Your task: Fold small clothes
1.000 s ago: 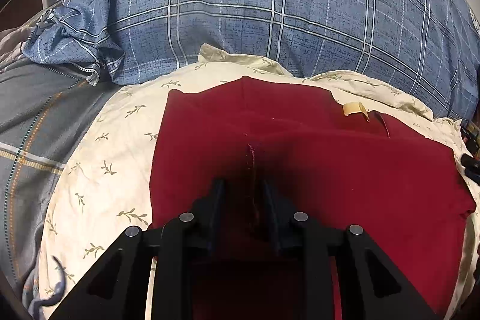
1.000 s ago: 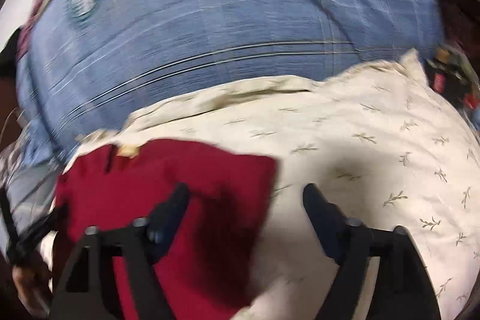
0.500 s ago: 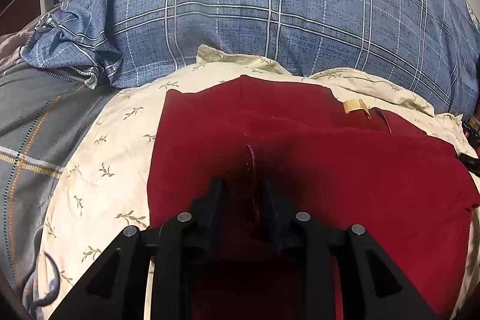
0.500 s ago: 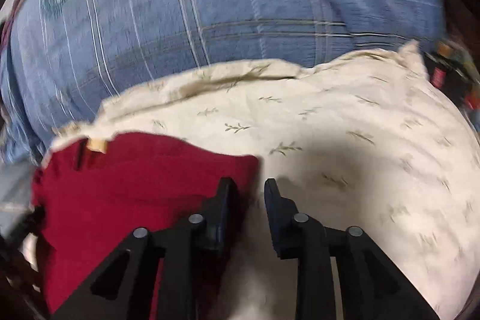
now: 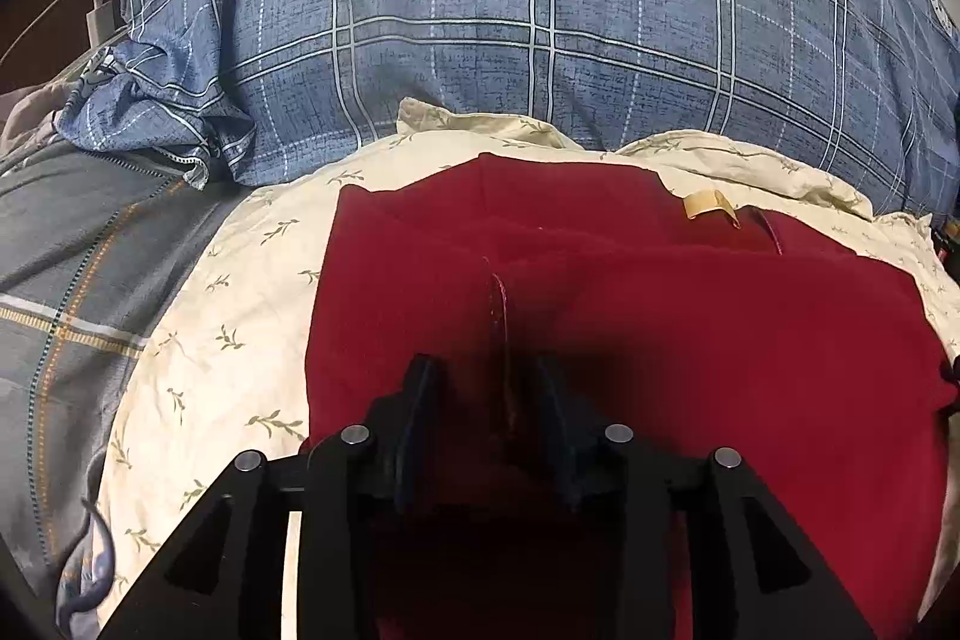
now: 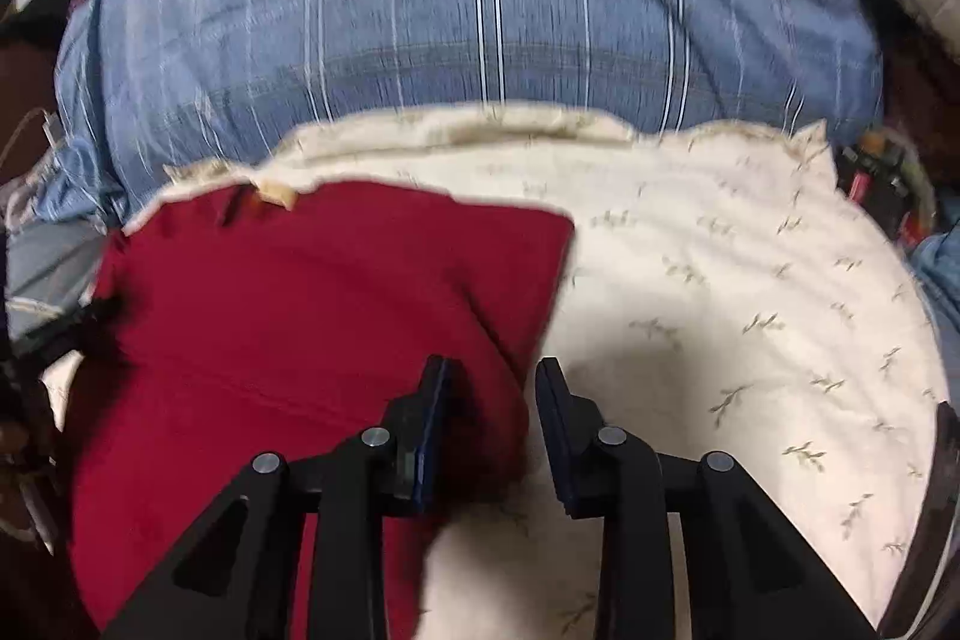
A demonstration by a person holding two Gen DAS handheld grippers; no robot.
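Note:
A dark red garment [image 5: 690, 328] lies flat on a cream leaf-print pillow [image 5: 228, 316], with a tan label [image 5: 708, 205] at its far edge. My left gripper [image 5: 489, 388] is shut on a raised ridge of the red cloth near its middle. In the right wrist view the red garment [image 6: 312, 316] fills the left half. My right gripper [image 6: 492, 394] is nearly shut at the garment's right edge over the pillow [image 6: 750, 316]. I cannot tell whether cloth is pinched between its fingers.
A big blue plaid pillow [image 5: 540, 10] rises behind the cream one. A grey striped sheet [image 5: 66, 268] lies to the left, with a white charger and cable [image 5: 99, 19] at the far left. Dark cluttered objects [image 6: 882, 178] sit at the right edge.
My right gripper closed from wide open to nearly shut and moved to the garment's right edge. My left gripper stayed shut on the red cloth with little movement.

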